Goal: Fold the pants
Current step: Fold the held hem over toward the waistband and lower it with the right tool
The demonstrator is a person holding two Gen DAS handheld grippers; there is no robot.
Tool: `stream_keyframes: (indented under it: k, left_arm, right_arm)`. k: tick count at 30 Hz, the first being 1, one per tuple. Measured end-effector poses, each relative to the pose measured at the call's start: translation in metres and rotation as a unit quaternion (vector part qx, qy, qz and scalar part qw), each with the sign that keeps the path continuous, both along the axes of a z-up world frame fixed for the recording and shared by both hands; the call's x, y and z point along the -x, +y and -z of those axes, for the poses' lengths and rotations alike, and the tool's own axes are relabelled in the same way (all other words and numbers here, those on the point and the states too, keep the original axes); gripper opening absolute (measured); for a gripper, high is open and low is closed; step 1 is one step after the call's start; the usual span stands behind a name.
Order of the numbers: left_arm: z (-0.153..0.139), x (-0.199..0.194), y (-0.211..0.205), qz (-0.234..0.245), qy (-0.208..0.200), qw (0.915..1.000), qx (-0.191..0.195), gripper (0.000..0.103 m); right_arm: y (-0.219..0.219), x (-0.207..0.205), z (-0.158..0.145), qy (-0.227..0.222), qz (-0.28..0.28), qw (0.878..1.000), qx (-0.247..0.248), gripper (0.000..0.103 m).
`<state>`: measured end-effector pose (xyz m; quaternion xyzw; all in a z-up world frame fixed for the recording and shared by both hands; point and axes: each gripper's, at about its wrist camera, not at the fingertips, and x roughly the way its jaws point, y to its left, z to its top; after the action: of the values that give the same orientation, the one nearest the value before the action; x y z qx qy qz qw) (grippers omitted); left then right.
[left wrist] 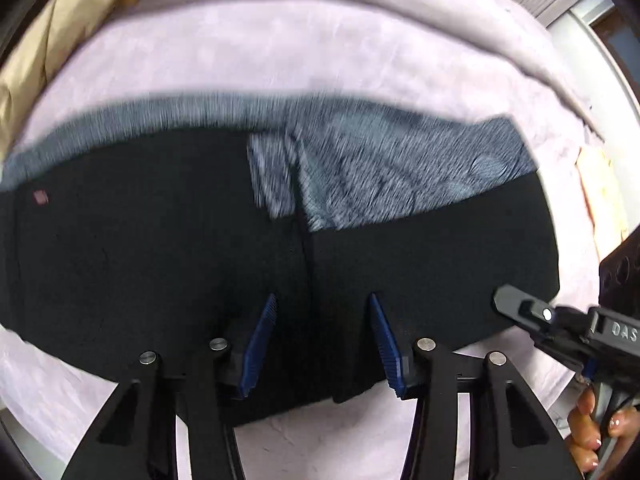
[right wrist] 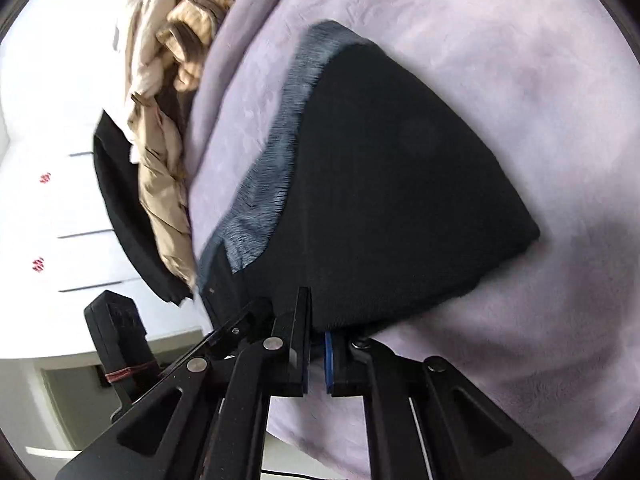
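Pants (left wrist: 160,248) lie spread on the lilac blanket (left wrist: 280,52) of the bed, dark outer cloth up, with a band of grey fleecy lining (left wrist: 380,168) showing where an upper layer sits short of the edge beneath. So a fold looks already laid, though it's not yet a tidy packet. Left gripper (left wrist: 322,344) points down over the near edge, its blue fingers (left wrist: 260,344) apart and straddling the cloth without pinching it. Right gripper (right wrist: 316,360) has its fingers together at the hem of a corner; whether cloth is actually caught there I cannot tell. Beige clothing (right wrist: 160,184) waits heaped beside the blanket. Another fold probably remains
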<state>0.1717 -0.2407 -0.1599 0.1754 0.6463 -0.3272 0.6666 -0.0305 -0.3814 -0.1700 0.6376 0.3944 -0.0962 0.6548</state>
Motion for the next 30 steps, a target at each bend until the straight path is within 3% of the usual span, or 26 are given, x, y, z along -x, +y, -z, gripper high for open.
stream_keyframes:
  k: [2,5,6,7,8,12,16,18,20,23,26,30]
  left_arm:
    - [0.005,-0.004,0.003,-0.011,0.001,0.9999,0.006,0.051]
    - [-0.010,-0.007,0.005,-0.019,-0.007,0.9996,0.018,0.051]
    - [-0.016,-0.009,0.007,-0.019,-0.016,0.9995,0.022,0.055]
    - [-0.022,-0.013,0.011,-0.021,-0.022,0.9992,0.028,0.072]
    - [-0.026,-0.016,0.012,-0.025,-0.024,0.9987,0.038,0.077]
    - [-0.029,-0.024,0.009,-0.018,-0.015,0.9982,0.056,0.077]
    - [-0.015,-0.021,-0.010,-0.012,-0.013,0.9997,0.019,0.076]
    - [-0.020,-0.027,-0.013,-0.023,-0.036,0.9988,0.023,0.076]
    - [-0.034,-0.024,-0.018,-0.024,-0.060,0.9972,0.038,0.076]
    - [-0.044,-0.020,-0.028,-0.002,-0.069,0.9964,0.049,0.076]
    - [-0.041,-0.025,-0.039,0.019,-0.075,0.9960,0.045,0.076]
    - [-0.029,-0.022,-0.052,0.026,-0.062,0.9968,0.044,0.076]
  right_arm:
    - [0.003,0.000,0.018,0.024,0.007,1.000,-0.008,0.005]
    - [0.001,-0.001,0.021,0.018,0.014,1.000,-0.008,0.005]
    - [0.002,-0.003,0.018,0.015,0.005,1.000,0.004,0.005]
    - [0.002,-0.003,0.014,0.015,-0.006,1.000,0.016,0.005]
    - [0.002,-0.002,0.013,0.015,-0.011,1.000,0.018,0.005]
    - [0.000,0.001,0.018,0.008,0.000,1.000,0.004,0.005]
    - [0.001,0.003,0.014,0.002,-0.014,1.000,-0.006,0.011]
    - [0.000,0.002,0.001,0.011,-0.047,0.999,0.013,0.017]
    - [-0.003,0.002,-0.019,0.009,-0.083,0.996,0.043,0.033]
    - [-0.018,0.005,-0.049,-0.026,-0.121,0.988,0.089,0.043]
    - [-0.057,0.006,-0.065,-0.028,-0.095,0.984,0.147,0.049]
    - [-0.116,-0.010,-0.035,-0.016,-0.046,0.990,0.131,0.049]
